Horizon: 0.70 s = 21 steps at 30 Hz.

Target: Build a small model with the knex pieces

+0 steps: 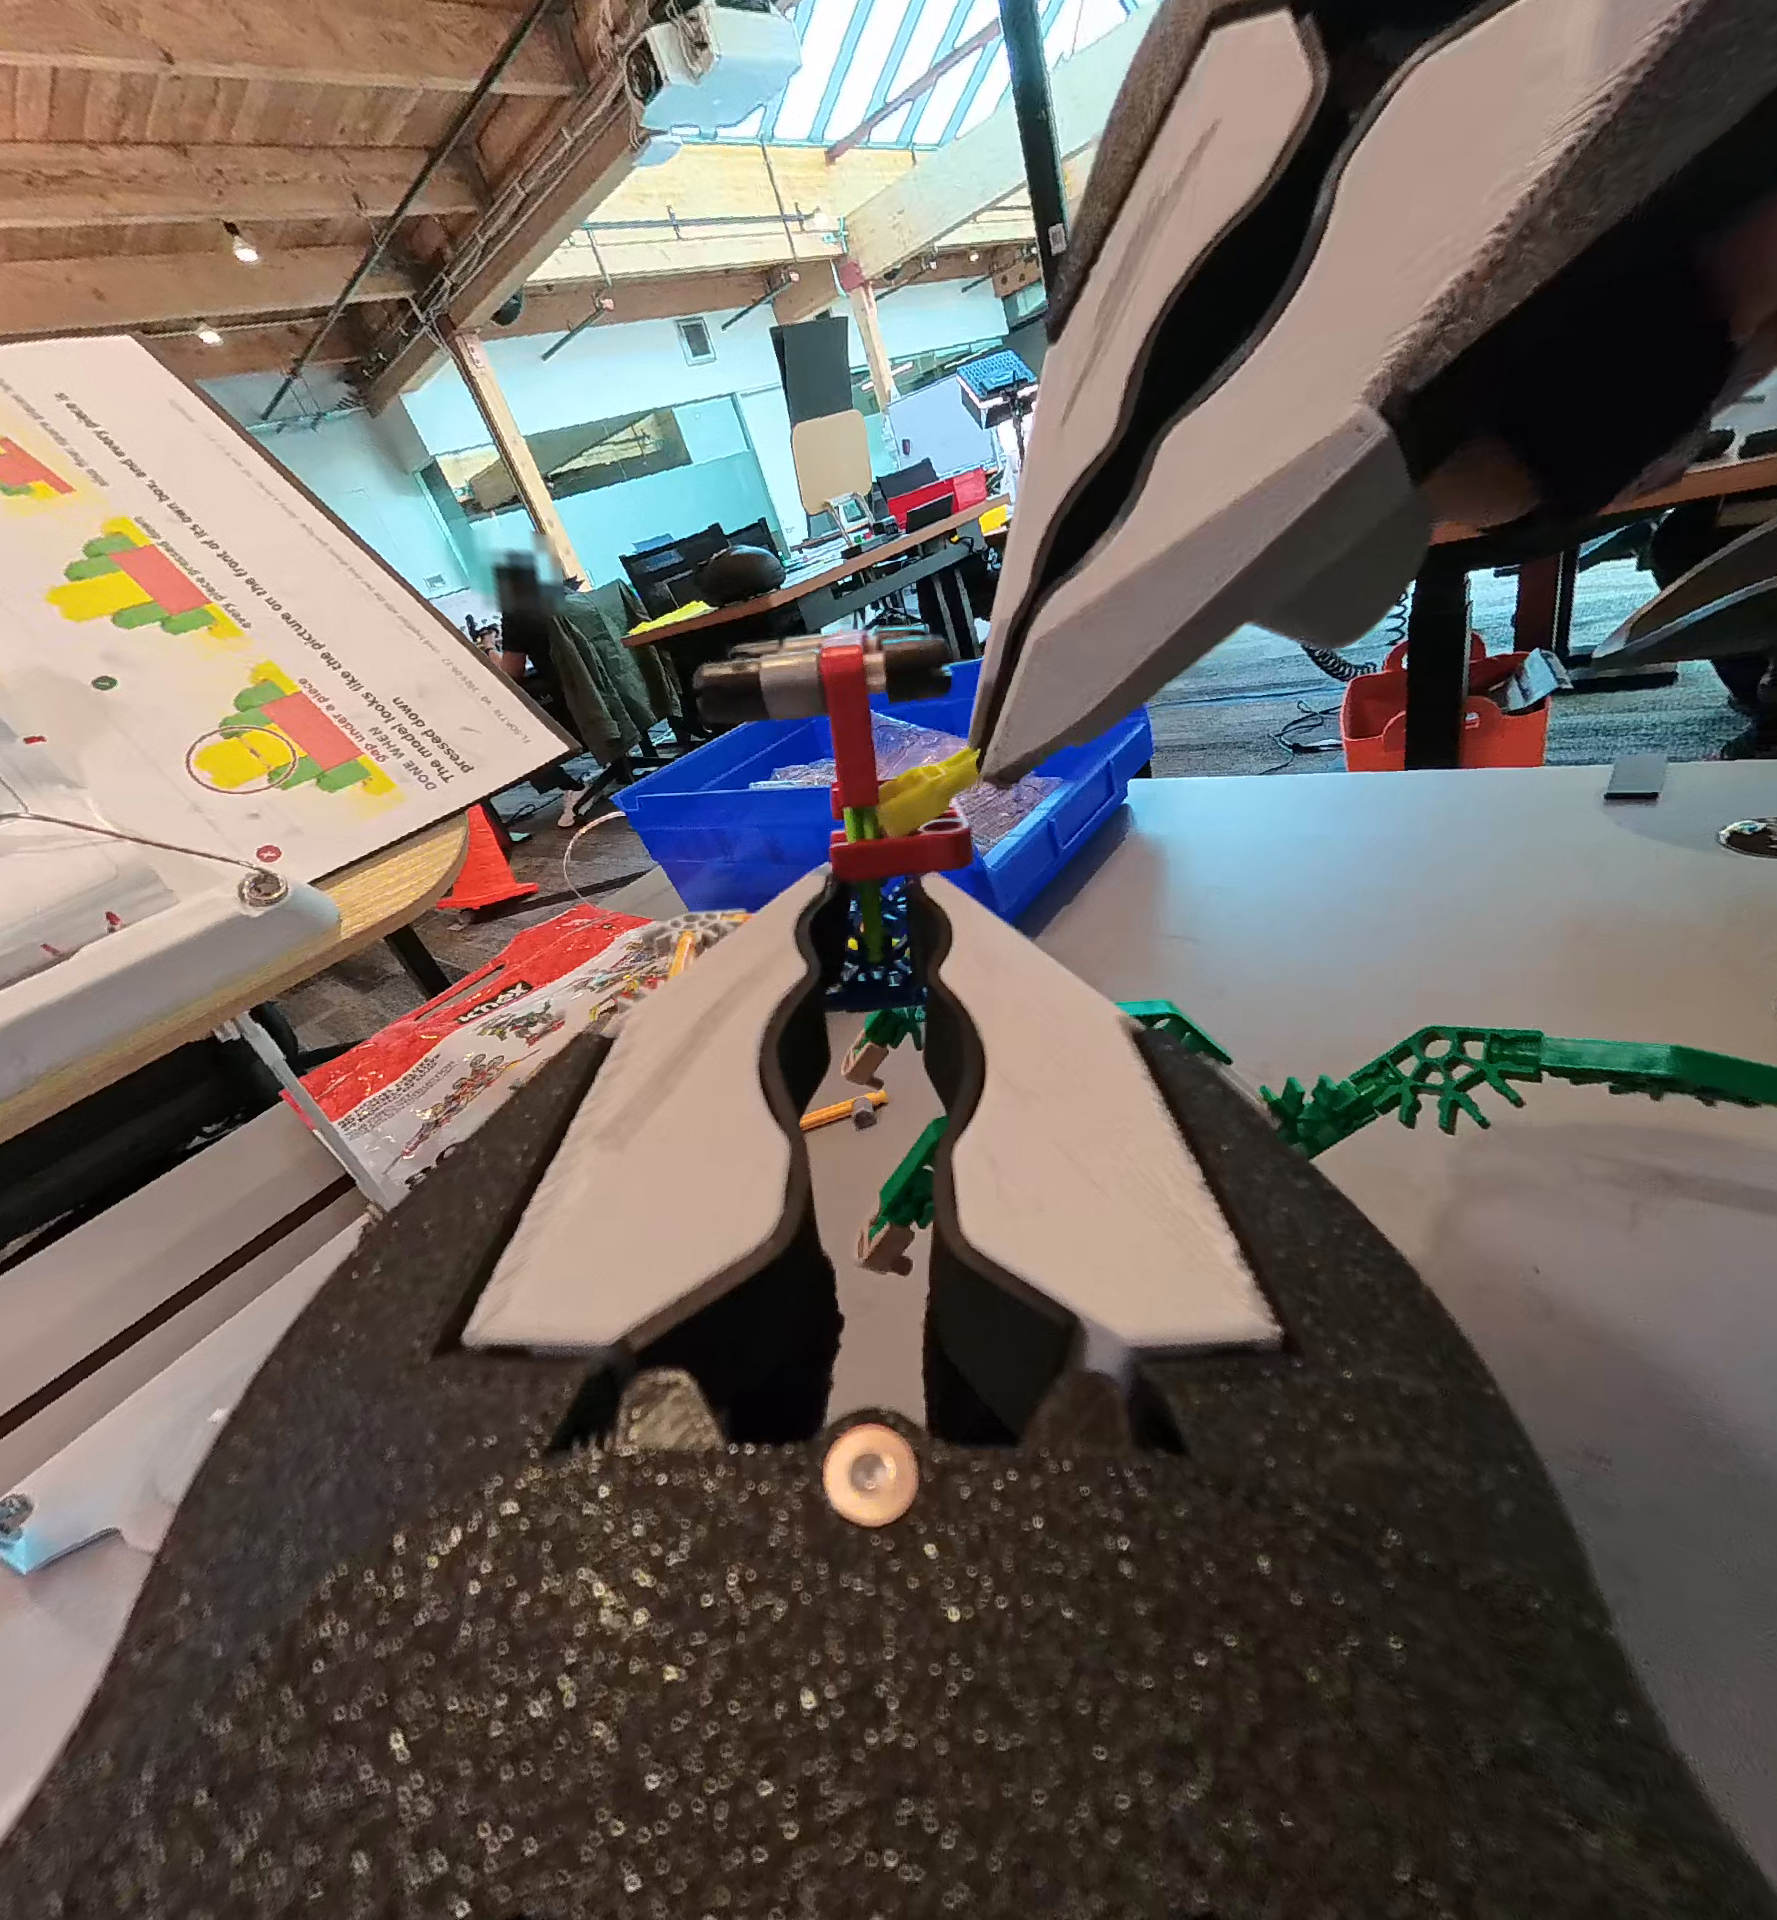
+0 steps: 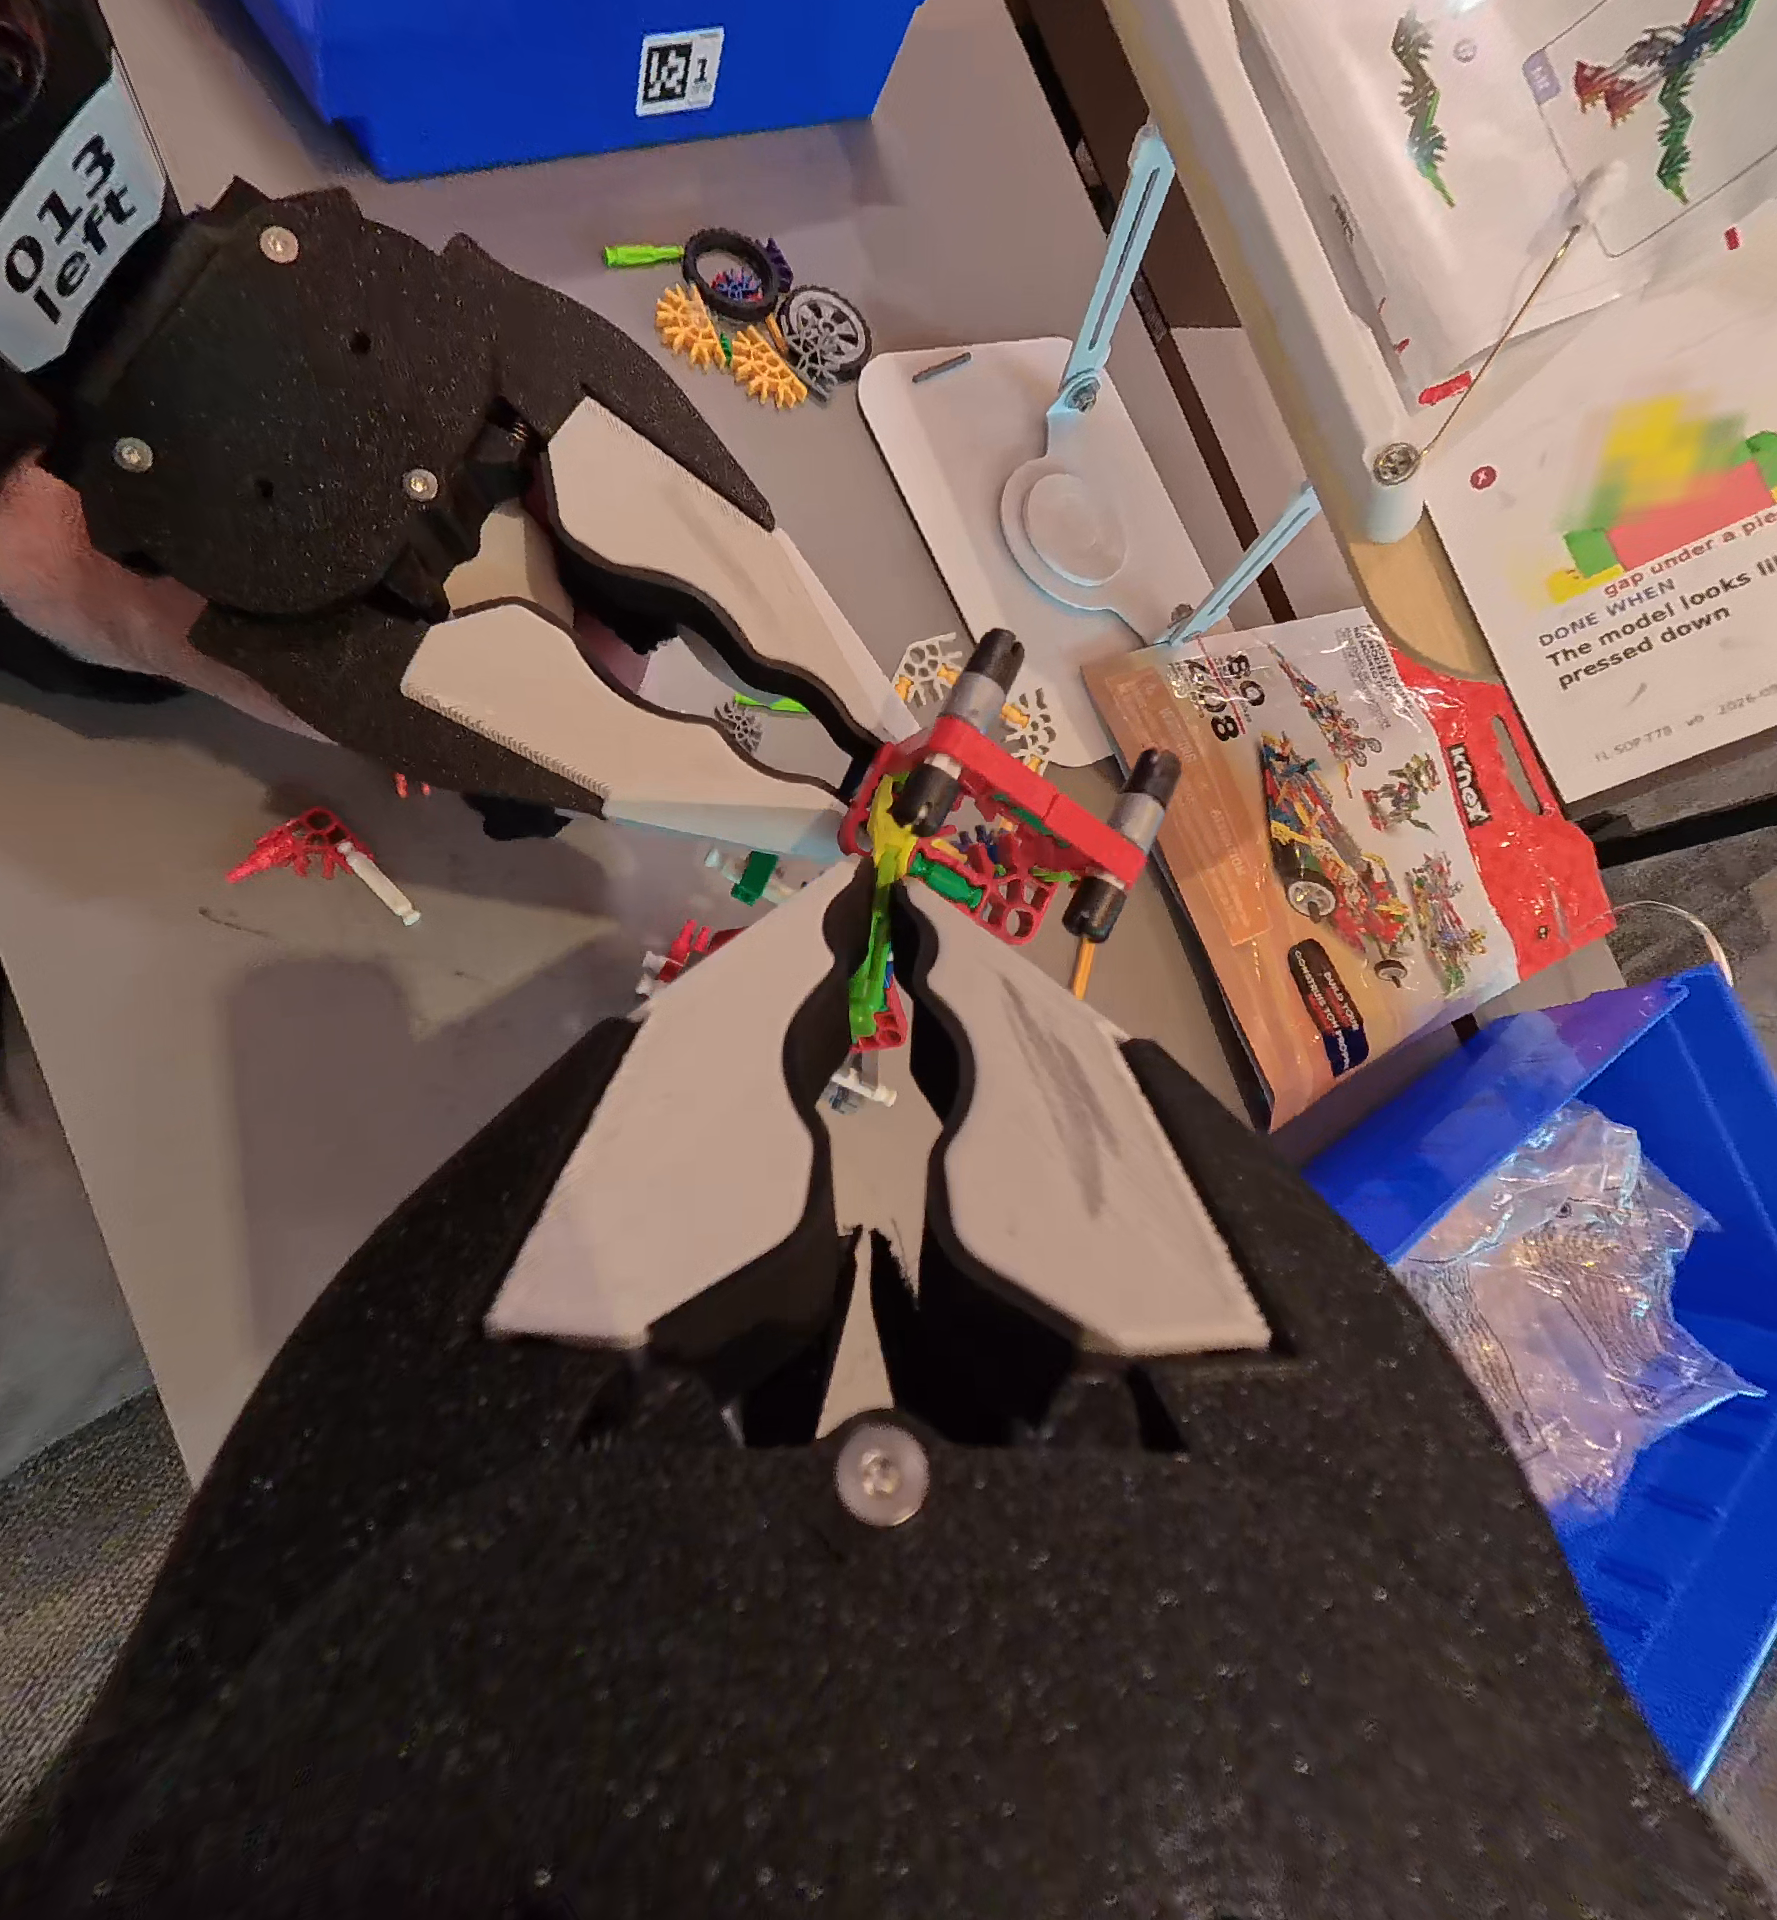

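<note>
Between left gripper jaws: red-and-green plastic rod-and-connector model, clamped low, long axis upright. Right gripper jaws closed on small yellow connector piece, touching model's upper right side.

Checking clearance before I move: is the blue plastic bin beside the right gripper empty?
No, the blue plastic bin holds crumpled clear plastic bags.

red and yellow model, blue bin, green toothed strip, speckled black claw, red-edged printed bag
</note>
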Motion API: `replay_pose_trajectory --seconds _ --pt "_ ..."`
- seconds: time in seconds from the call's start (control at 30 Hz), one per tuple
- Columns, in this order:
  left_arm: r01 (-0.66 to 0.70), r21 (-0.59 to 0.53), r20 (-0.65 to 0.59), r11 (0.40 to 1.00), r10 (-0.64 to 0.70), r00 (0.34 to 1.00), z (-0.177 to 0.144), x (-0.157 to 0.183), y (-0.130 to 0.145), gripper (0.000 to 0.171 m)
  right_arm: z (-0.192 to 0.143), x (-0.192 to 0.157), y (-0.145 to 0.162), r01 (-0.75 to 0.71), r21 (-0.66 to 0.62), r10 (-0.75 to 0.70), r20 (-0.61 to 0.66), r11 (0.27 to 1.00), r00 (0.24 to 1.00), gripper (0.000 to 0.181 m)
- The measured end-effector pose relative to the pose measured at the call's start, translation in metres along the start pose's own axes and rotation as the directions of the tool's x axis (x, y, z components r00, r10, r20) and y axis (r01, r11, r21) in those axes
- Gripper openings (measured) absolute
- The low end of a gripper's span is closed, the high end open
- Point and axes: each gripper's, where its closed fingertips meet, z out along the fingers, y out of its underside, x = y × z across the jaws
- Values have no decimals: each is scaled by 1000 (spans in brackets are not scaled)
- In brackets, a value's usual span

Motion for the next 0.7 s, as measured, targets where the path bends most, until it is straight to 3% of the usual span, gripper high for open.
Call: replay_pose_trajectory --seconds 0.2,0.7 --pt "9 -5 7 1000 -9 1000 0 -3 2 7 9 -4 3 -27 53 29 -36 998 999 0" --pt "-27 -7 55 1000 28 998 0 -13 2 5 15 -1 -5 -9 12 9 -46 1000 999 0"
